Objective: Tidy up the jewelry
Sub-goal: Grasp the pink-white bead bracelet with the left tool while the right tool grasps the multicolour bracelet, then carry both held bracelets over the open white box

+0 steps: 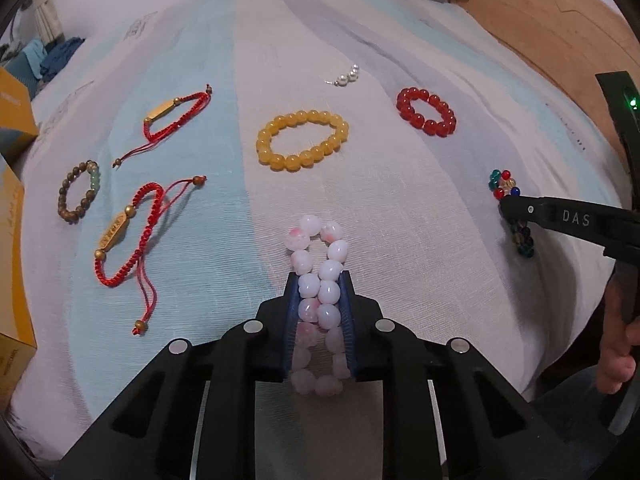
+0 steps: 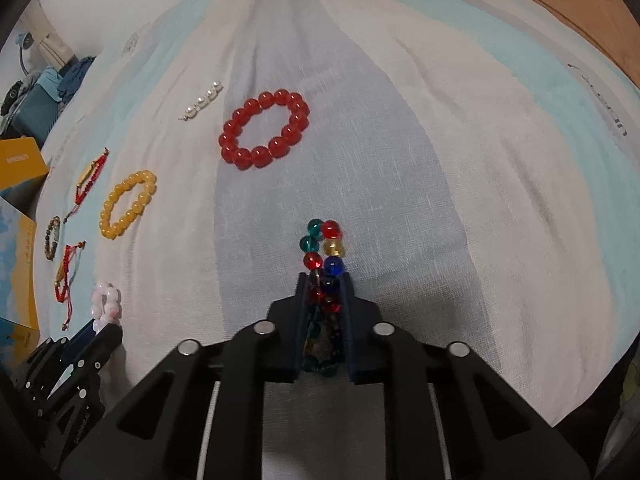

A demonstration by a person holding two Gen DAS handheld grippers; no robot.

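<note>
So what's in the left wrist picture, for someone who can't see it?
The left gripper squeezes a pink and white bead bracelet over a striped cloth. Beyond lie a yellow bead bracelet and a red one.

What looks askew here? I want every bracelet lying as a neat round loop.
Two are squashed flat: the pink-and-white bead bracelet in the left gripper and the multicoloured glass bead bracelet in the right gripper.

Bracelets are lying spread on the sheet (image 1: 400, 200): cord bracelets (image 1: 176, 114) sitting left, amber bracelet (image 1: 302, 140) centre, bead bracelet (image 1: 426, 112) right.
</note>
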